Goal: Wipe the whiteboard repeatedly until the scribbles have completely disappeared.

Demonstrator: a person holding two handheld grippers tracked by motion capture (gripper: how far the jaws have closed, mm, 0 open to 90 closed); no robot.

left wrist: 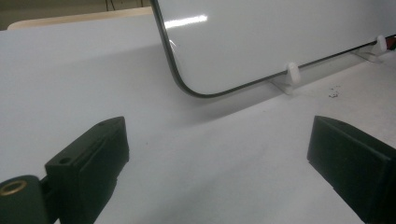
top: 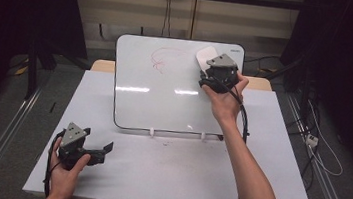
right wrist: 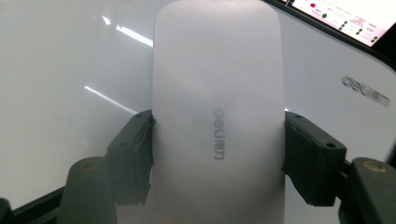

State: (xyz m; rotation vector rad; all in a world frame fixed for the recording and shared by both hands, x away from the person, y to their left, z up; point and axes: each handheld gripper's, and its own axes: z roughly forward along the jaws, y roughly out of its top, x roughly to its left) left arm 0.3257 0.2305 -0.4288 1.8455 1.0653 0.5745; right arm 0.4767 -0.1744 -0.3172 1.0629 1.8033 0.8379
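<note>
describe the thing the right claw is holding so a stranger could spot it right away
A whiteboard stands propped at the far middle of the white table. At its top right corner, the right claw grips a whiteboard eraser. It is a plain white rounded slab with grey "deli" lettering, unlike the red scribble beside it.

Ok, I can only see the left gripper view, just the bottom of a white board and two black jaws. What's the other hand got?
Observer: The right tool is shut on a white eraser, with its jaws pressing on both long sides.
Operator: Is there something on the board to rub out?
Observer: Yes, there's a red scribble near the top of the whiteboard.
Operator: Is the eraser on it?
Observer: No, the eraser is at the board's top right corner, to the right of the scribble.
</note>
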